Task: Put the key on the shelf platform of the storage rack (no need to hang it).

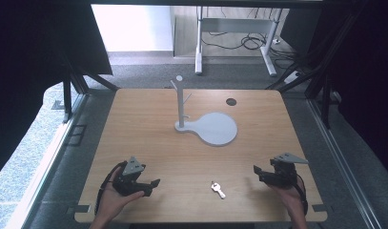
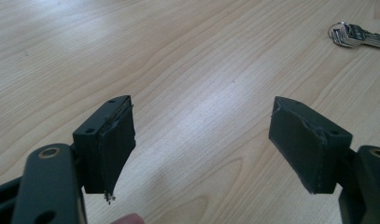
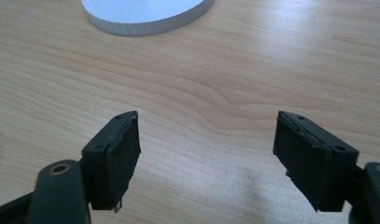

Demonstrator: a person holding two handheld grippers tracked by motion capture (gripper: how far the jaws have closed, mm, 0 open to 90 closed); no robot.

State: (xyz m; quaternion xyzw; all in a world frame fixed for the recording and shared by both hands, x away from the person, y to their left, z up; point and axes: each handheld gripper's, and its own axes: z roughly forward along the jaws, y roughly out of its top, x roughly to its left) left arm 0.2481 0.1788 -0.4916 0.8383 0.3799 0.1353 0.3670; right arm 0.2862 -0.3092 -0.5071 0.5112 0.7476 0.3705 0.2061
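Metal keys [image 1: 218,189] on a small ring lie flat on the wooden tabletop [image 1: 148,143], near its front edge and between my two grippers — a little closer to the right one, touching neither. In the left gripper view they sit at the upper right [image 2: 358,36], well ahead of the jaws. Behind them, toward the middle of the tabletop, stands a pale stand [image 1: 181,102] with short pegs on a round flat base [image 1: 218,128]; I judge that the keys are meant for one of those pegs.

My left gripper [image 1: 153,187] hovers with its jaws spread wide and nothing between them; my right gripper [image 1: 256,172] is spread just as wide and equally empty.

I expect the keys to be light, hard and stiff, but loose on their ring, so they will swing and jingle once lifted. They lie low against the wood — thin, smooth and likely slippery, hard to get under. I would pinch across the key heads beside the ring, where the bunch is thickest, leaving the ring free to slip over a peg.
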